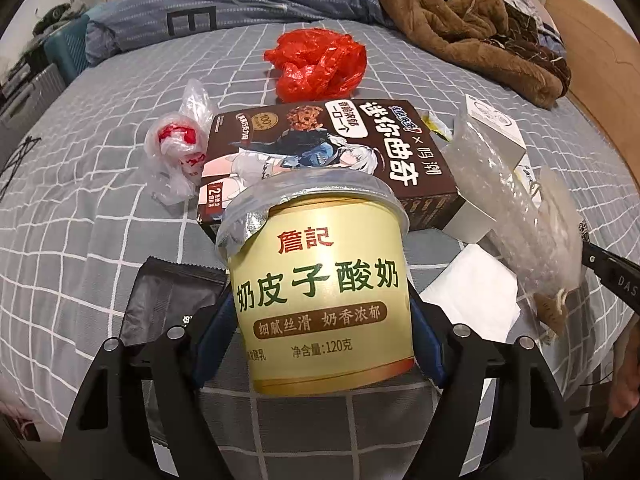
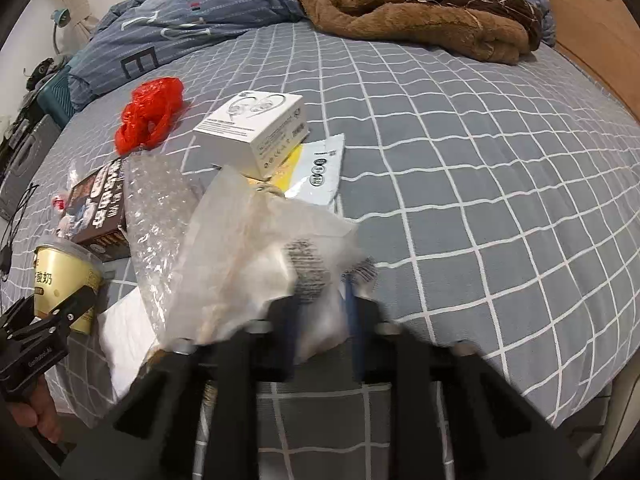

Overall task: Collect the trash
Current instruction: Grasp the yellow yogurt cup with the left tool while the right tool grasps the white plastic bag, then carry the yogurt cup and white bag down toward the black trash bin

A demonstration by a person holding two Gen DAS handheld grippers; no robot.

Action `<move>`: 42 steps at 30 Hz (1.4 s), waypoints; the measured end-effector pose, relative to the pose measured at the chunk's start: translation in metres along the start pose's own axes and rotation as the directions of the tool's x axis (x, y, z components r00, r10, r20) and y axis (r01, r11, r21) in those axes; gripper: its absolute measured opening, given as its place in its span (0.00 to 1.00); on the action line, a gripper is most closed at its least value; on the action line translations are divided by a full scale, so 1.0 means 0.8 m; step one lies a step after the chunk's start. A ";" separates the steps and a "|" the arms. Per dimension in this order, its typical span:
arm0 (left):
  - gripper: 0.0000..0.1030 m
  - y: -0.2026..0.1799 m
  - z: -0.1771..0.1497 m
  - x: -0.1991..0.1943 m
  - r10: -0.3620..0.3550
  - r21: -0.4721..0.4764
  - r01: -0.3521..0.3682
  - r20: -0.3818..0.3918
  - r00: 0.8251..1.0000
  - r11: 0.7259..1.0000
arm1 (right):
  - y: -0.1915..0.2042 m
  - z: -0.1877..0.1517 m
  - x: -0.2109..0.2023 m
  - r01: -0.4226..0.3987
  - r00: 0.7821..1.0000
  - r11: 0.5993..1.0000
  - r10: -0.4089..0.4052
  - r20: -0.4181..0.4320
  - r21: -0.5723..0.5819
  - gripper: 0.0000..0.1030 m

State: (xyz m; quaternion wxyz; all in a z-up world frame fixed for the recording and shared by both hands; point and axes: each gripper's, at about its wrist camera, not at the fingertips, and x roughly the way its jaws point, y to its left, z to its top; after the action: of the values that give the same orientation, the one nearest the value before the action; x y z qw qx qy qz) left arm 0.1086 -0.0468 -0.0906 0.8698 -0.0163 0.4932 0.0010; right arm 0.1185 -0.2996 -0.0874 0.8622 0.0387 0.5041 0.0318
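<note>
Your left tool straddles the cream-yellow round yogurt tub with its crumpled foil lid, blue pads set against both sides of it; the tub stands upright on the grey bed sheet with white grid lines, at the near edge of the litter.

Your right tool is pressed together on the clear crinkled plastic bag, which bunches up from between its fingers; the view there is blurred. Just left of that bag sits a sheet of clear bubble wrap, and under it a white paper napkin lies flat on the sheet.

Behind the tub lies a flat dark-brown cardboard biscuit box with cartoon artwork. A crumpled red plastic bag rests farther back, apart from the box. To the box's left is a knotted clear plastic bag with red print; a black foil sachet lies near left of the tub.

To the right, a small white cardboard box sits on a yellow and pale-blue mailer pouch.

At the far side of the bed a brown fleece blanket is heaped at right, and a blue striped duvet at left.
</note>
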 end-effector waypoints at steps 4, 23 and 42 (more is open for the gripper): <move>0.72 -0.002 0.000 -0.007 0.012 0.010 -0.012 0.018 1.000 1.000 | 0.000 0.000 -0.004 0.010 1.000 1.000 -0.010 0.011 -0.004 0.10; 0.72 -0.001 -0.007 -0.051 0.002 0.019 -0.003 0.086 0.996 1.000 | -0.002 -0.003 -0.063 0.034 0.991 0.999 -0.033 0.129 -0.007 0.08; 0.72 -0.003 -0.048 -0.117 -0.027 0.033 0.022 0.156 0.987 0.999 | 0.015 -0.047 -0.135 0.030 0.975 0.999 -0.023 0.219 -0.029 0.08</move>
State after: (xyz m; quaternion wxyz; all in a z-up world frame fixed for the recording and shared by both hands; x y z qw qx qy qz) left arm 0.0276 -0.0492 -0.0300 0.9060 -0.0089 0.4229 -0.0162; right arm 0.0330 -0.2965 -0.0112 0.9133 0.0216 0.4061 0.0238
